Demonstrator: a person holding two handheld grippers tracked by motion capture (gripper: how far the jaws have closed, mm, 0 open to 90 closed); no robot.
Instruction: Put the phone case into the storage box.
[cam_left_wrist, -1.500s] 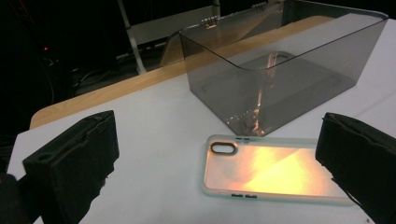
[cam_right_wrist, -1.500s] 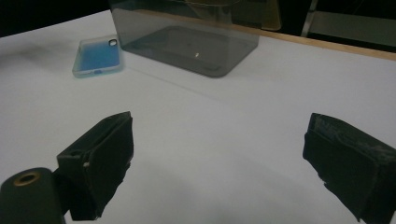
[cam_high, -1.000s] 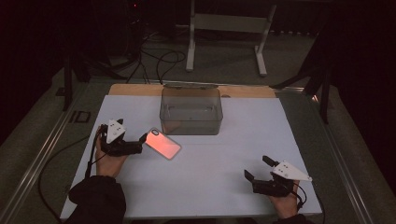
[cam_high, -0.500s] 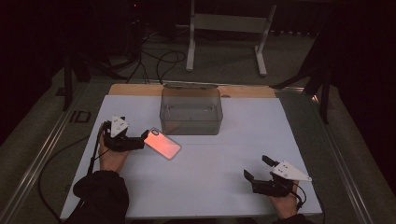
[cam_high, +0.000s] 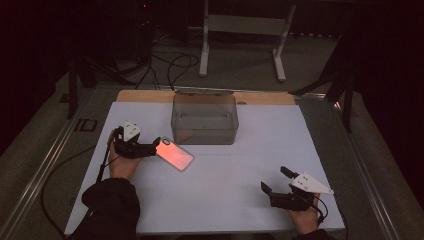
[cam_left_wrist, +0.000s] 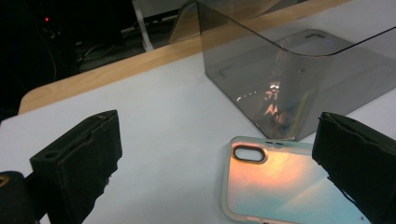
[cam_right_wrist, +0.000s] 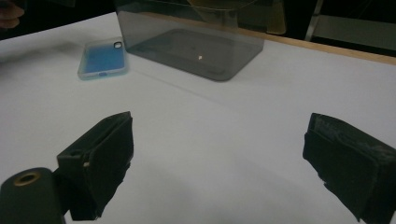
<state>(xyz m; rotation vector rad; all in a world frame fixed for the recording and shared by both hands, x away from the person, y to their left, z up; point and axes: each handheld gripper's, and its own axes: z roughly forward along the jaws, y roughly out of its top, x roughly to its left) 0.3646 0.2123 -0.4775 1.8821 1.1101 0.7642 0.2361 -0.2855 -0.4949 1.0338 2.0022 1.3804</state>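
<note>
Two grippers, both with jaws spread wide and gripping nothing. Your left gripper (cam_high: 155, 146), left of centre, sits at the phone case (cam_high: 175, 153); the case lies flat just below the smoky plastic bin (cam_high: 204, 119), its near corner between the jaws. Bare white desk (cam_high: 235, 180) fills the middle; your right gripper (cam_high: 274, 181) waits lower right, near the front edge. The bin blocks upward travel. Since a second ago, your left gripper has shifted little, with the case unmoved.
</note>
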